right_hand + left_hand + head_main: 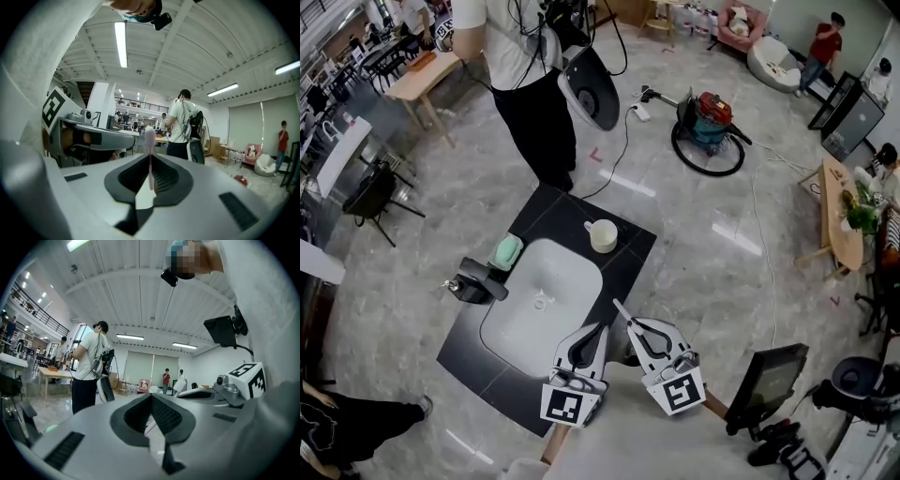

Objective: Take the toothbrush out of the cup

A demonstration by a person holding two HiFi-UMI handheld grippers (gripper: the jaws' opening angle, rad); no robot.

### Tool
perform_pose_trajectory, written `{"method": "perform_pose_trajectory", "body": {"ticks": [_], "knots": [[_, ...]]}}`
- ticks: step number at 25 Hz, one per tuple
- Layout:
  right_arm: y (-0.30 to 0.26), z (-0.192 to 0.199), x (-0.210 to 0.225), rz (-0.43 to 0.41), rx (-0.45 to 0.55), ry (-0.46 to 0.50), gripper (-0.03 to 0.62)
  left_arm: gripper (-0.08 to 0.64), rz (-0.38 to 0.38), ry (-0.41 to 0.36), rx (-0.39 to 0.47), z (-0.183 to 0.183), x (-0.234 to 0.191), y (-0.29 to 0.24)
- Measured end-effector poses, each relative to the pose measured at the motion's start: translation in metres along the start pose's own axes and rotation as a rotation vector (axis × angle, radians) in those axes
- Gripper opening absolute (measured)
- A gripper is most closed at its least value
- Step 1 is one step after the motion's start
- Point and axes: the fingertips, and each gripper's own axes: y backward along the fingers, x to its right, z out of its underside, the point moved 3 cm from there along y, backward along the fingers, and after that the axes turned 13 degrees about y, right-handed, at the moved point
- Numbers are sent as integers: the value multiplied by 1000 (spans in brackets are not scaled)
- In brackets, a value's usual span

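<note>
The right gripper's (pixel 150 158) fingers (pixel 169 176) are clamped on the toothbrush (pixel 149 149), which stands upright between the ribbed pads with its pale head above their tips; in the head view its thin handle slants up and to the left out of the fingers, over the near right corner of the sink (pixel 546 298); the toothbrush is clear of the cup (pixel 602 235), which stands upright and well apart at the sink's far right corner, on the dark counter (pixel 630 267); the left gripper's (pixel 151 398) fingers (pixel 165 414) are together at their tips with nothing between them; it hangs just beside the right gripper, at the sink's near edge, and each gripper's marker cube faces the head camera; a pale green object (pixel 505 251) lies at the sink's far left corner, with a black fixture (pixel 475 281) just beside it along the sink's left edge; past the counter on the sink's far side a person in a white top and dark trousers (pixel 534 89) stands on the grey floor; a red vacuum cleaner (pixel 710 120) sits farther off, beyond the sink to the right.
</note>
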Motion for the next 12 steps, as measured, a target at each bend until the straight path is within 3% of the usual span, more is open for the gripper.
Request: {"method": "perform_pose_trajectory", "body": {"ticks": [12], "knots": [[18,2,-4,18,-28,-15,25,5,29,-5,-23,2,12,1]]}}
